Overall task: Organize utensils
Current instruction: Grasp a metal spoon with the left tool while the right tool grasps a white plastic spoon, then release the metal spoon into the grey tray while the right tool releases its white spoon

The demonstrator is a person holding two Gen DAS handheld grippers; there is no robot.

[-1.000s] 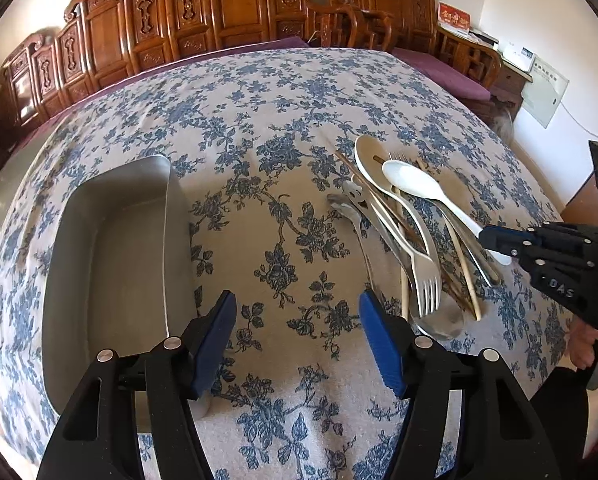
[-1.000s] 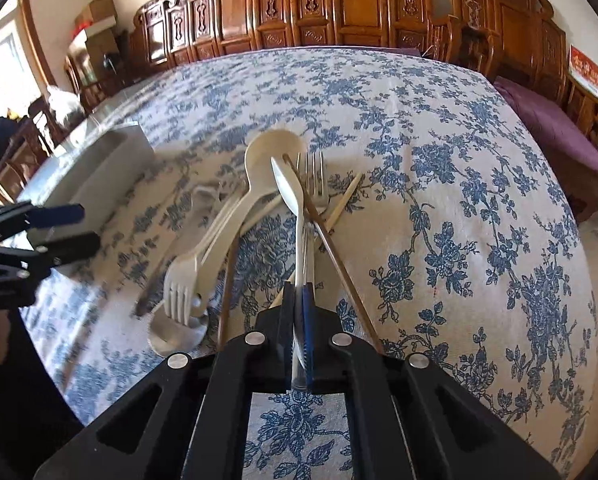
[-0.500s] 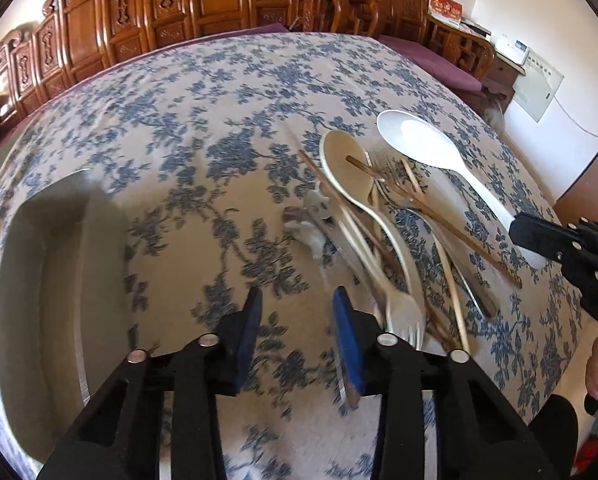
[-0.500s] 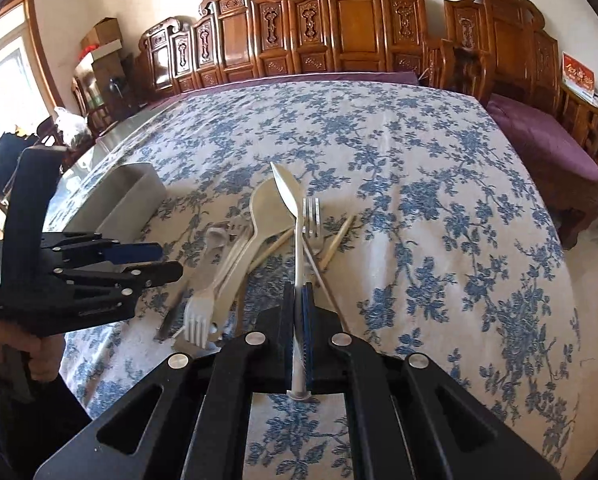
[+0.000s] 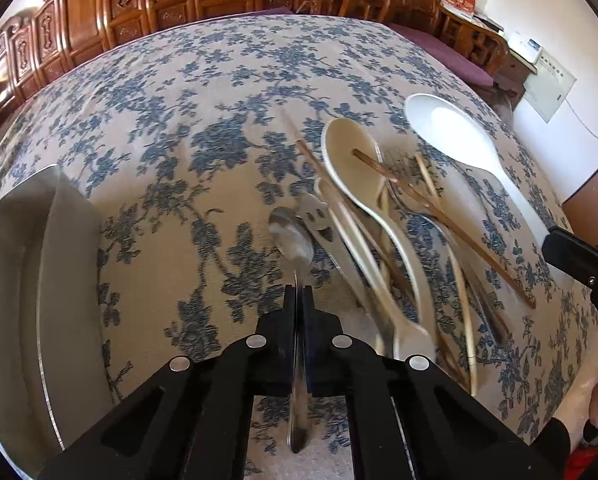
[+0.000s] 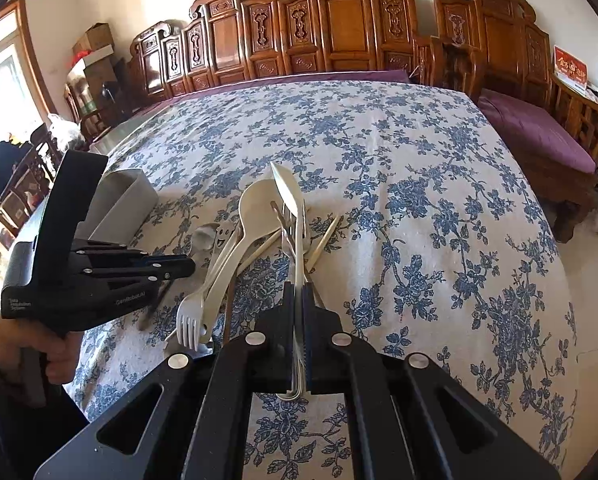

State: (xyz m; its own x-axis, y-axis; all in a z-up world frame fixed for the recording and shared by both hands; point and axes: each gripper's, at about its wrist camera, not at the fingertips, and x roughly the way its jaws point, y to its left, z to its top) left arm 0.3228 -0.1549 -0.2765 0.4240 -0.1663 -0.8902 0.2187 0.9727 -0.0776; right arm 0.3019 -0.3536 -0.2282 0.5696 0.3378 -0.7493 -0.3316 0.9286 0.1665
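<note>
On my tabletop [image 5: 203, 128] the tray [image 5: 27, 288] sits at the left edge. The utensil pile [image 5: 383, 232] lies right of it, toward the near edge; a metal spoon [image 5: 293, 240] lies at the pile's left side, chopsticks [image 5: 439, 216] across it.

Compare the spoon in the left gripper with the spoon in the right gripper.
The metal spoon is shiny steel with a small bowl; the white spoon is matte plastic with a much bigger bowl. The metal spoon lies beside the pile; the white spoon sits over it. Both are clamped by the handle in shut jaws.
</note>
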